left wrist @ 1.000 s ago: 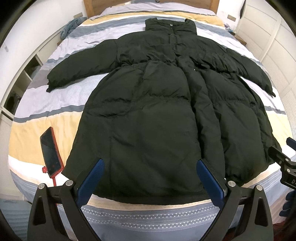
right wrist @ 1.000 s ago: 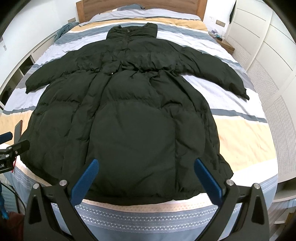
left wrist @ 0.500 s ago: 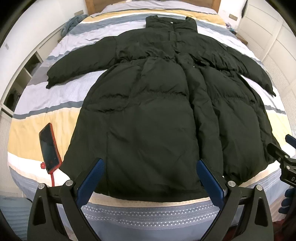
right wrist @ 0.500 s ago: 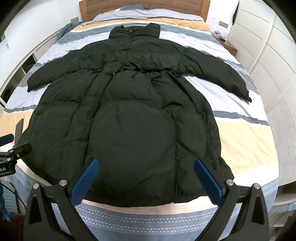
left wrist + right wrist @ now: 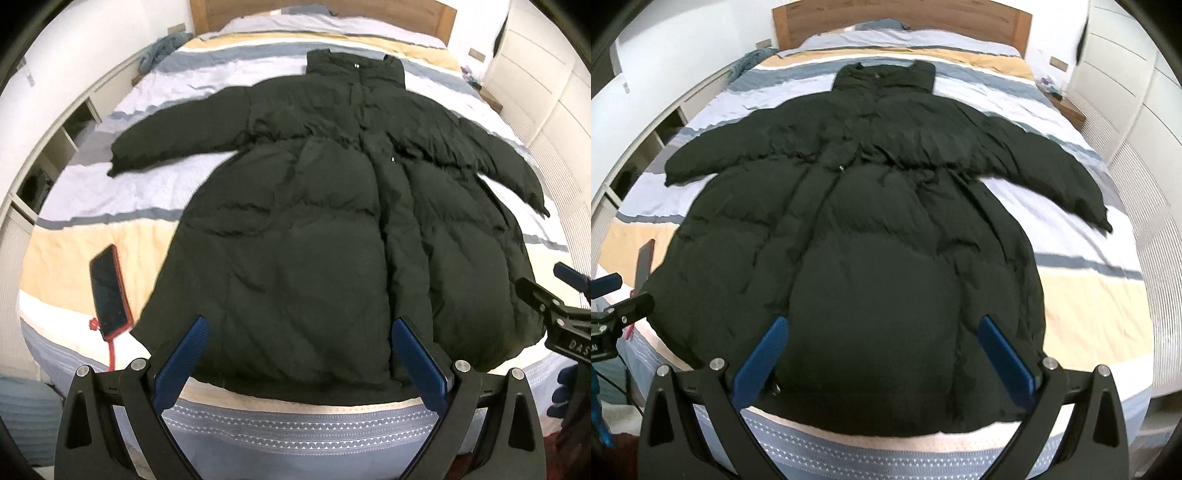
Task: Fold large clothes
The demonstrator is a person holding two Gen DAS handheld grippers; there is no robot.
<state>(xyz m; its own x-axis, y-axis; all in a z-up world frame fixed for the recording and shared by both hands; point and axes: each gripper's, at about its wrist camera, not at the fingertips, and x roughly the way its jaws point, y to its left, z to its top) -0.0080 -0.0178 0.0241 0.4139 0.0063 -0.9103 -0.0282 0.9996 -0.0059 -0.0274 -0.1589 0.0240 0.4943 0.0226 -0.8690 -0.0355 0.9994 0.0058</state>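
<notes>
A long black puffer coat (image 5: pixel 325 221) (image 5: pixel 871 240) lies flat and face up on the striped bed, collar toward the headboard, both sleeves spread out to the sides. Its hem reaches the foot of the bed. My left gripper (image 5: pixel 299 358) hovers open above the hem's left half, nothing between its blue pads. My right gripper (image 5: pixel 882 356) hangs open over the hem's right half, also empty. Each gripper shows at the edge of the other's view: the right gripper (image 5: pixel 554 306) and the left gripper (image 5: pixel 613 314).
A red-cased phone (image 5: pixel 110 291) with a red cord lies on the bed left of the coat. The striped bedspread (image 5: pixel 1089 295) has bare room on both sides. White shelving (image 5: pixel 55 147) runs along the left, white wardrobes (image 5: pixel 1126 74) on the right, a wooden headboard (image 5: pixel 897 18) at the back.
Both grippers have tilted or drawn back a little, so the coat sits lower in each view. The coat itself has not moved and both grippers stay open.
</notes>
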